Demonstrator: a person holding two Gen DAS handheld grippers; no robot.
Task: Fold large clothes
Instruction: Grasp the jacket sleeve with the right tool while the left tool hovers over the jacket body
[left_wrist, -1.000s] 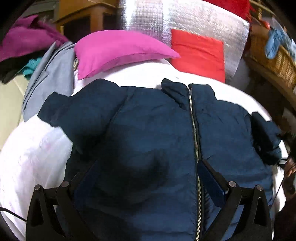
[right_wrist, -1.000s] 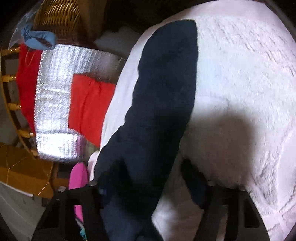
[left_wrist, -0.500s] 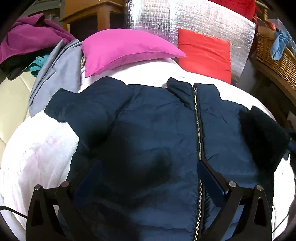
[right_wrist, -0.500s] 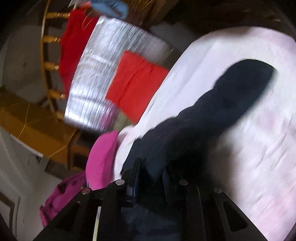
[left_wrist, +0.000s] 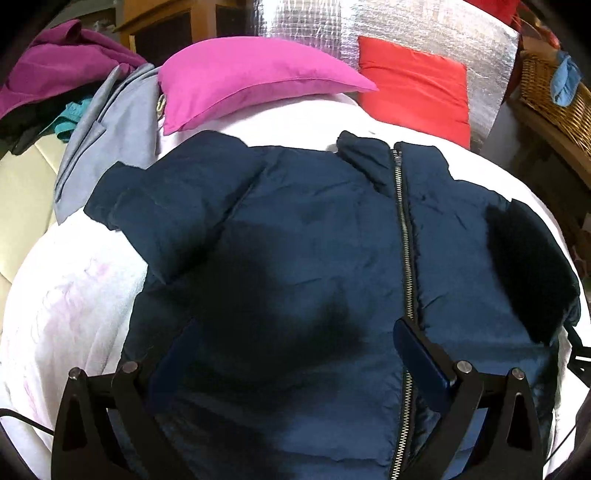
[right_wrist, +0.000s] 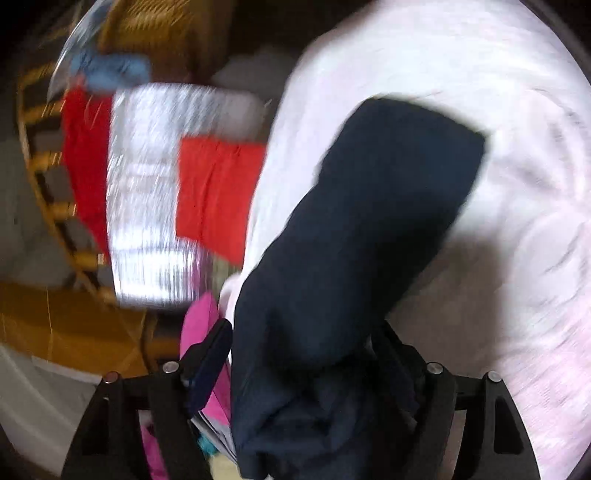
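A navy puffer jacket lies front up on the white bed cover, its zip closed. Its left sleeve sticks out to the left. The right sleeve lies folded along the jacket's right side. My left gripper hovers open over the jacket's lower part with nothing gripped. In the blurred right wrist view, the dark sleeve runs between the jaws of my right gripper, which are opening. The left pad stands apart from the cloth.
A pink pillow, a red cushion and a silver quilted sheet sit at the bed's head. A grey garment and purple clothes lie far left. A wicker basket stands on the right.
The right gripper's jaws were closed tight on the sleeve half a second ago and now stand wide. Its view has swung and blurred. The left gripper has stayed over the jacket.
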